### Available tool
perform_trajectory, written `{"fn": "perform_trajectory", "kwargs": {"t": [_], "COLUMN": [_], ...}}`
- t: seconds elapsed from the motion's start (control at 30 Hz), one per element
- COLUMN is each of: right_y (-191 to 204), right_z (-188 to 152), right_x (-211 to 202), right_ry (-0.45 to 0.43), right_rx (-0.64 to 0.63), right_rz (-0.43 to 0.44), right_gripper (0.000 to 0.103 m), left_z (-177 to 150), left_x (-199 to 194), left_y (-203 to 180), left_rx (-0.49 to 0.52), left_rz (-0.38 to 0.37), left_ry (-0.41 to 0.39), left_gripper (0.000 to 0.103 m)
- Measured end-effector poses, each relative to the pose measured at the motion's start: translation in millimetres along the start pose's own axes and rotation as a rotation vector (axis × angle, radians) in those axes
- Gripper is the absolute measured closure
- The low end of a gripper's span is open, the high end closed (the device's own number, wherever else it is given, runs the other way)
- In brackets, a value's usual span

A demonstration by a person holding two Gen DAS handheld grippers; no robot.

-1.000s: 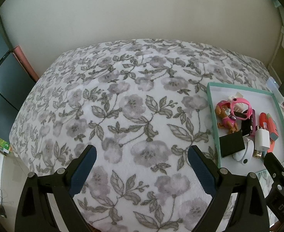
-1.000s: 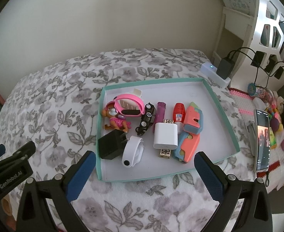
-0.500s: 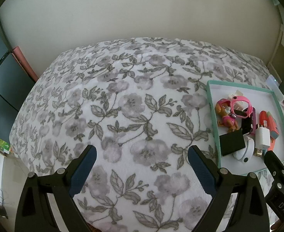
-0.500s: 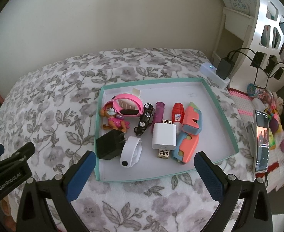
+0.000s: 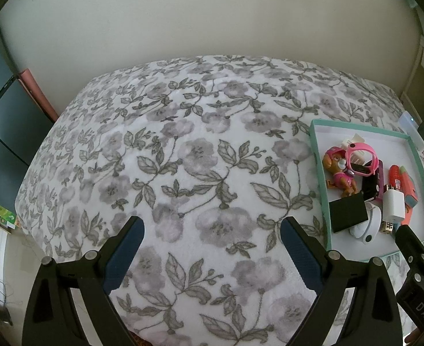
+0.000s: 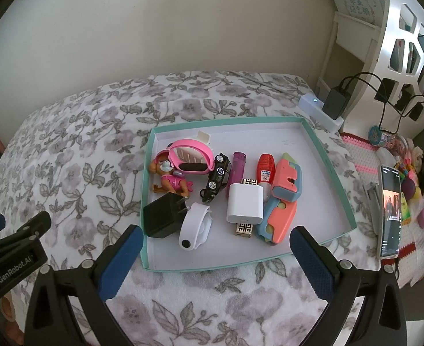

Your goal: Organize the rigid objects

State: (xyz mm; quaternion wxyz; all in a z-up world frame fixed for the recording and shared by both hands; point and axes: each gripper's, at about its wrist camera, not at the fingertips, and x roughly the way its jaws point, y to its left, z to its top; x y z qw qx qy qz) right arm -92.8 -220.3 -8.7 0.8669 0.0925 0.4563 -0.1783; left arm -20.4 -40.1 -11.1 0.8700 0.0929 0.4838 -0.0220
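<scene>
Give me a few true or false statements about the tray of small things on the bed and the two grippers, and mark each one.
1. The black charger lies inside the tray. True.
2. The right gripper is shut on the white charger. False: it is open and holds nothing.
3. The toy car lies between the pink watch and the purple lighter. True.
4. The left gripper hangs over the tray. False: it is open over the bare floral blanket, left of the tray.
5. The phone lies in the tray. False: it is outside, to the right.

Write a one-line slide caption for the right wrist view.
Open right gripper hovers before a teal tray of small rigid items on a floral bedspread; left gripper at frame edge.
</scene>
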Motion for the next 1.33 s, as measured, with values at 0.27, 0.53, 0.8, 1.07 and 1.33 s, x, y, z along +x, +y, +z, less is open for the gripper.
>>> {"fn": "perform_trajectory", "kwargs": {"t": [0.27,0.53,0.8,1.07,1.33], "right_y": [0.9,0.7,0.6,1.1,1.5], "right_z": [0.0,-0.1,0.0,-0.1,-0.1], "right_x": [-0.1,0.0,0.2,0.2,0.3], "right_ry": [0.000,0.000,0.000,0.000,0.001], "right_rx": [0.002,0.002,0.001,0.001,0.002], "right_rz": [-0.001,-0.002,-0.001,-0.002,-0.003], "right_gripper": [0.000,0.000,0.000,0.000,0.000], "left_z": [0.1,0.3,0.3,1.8,0.0], "left_x": [0.1,0.4,0.6,0.1,-5.0], "left_y": [-0.3,-1.1,-1.4,-3.1,-1.4], "left_rx": [0.000,0.001,0.001,0.000,0.019], "left_rz": [0.000,0.001,0.001,0.000,-0.014], "left_ry": [0.000,0.001,0.001,0.001,-0.027], "left_gripper": [0.008,0.008,0.008,0.008,0.008]}}
